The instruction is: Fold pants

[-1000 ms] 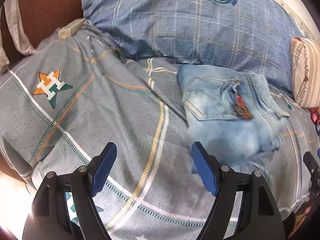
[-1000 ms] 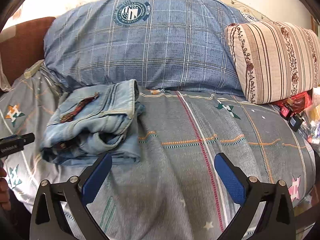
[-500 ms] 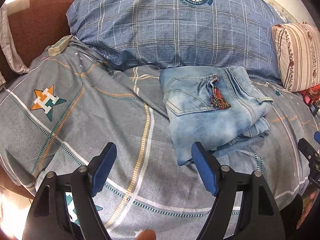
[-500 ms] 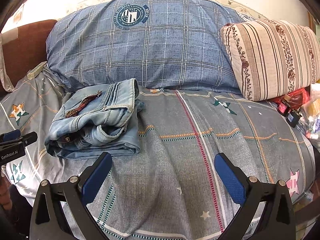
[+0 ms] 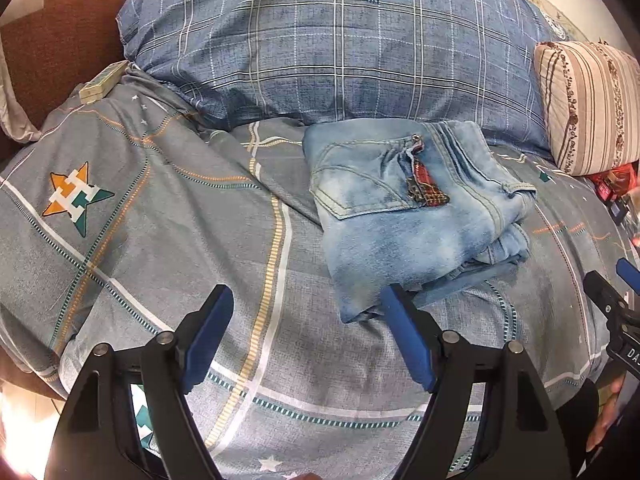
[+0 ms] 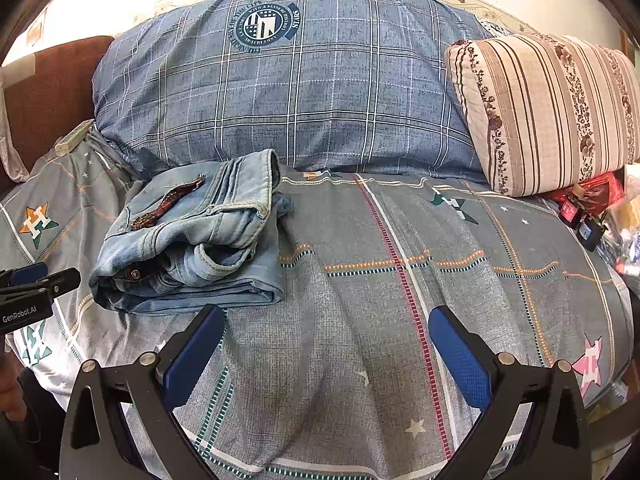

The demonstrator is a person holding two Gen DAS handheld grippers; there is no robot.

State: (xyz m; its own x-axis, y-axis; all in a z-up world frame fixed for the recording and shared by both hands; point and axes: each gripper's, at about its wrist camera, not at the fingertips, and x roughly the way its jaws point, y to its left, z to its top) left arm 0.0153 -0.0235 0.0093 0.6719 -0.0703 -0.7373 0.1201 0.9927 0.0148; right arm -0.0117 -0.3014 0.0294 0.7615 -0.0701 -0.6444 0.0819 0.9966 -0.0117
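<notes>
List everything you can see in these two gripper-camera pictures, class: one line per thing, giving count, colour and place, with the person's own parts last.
jeans: one, light blue denim, folded in a stack on the bed in front of the blue pillow.
bedspread: one, grey with coloured stripes and star logos, covering the bed.
blue pillow: one, blue plaid with a round crest, at the head of the bed.
striped pillow: one, cream with brown stripes, right of the blue pillow.
headboard: one, brown, back left.
small box: one, pale, at the bedspread's back left edge.
red packets: clutter, red and dark, below the striped pillow.
left gripper: black, blue fingers, open, empty.
right gripper: black, blue fingers, open, empty.
</notes>
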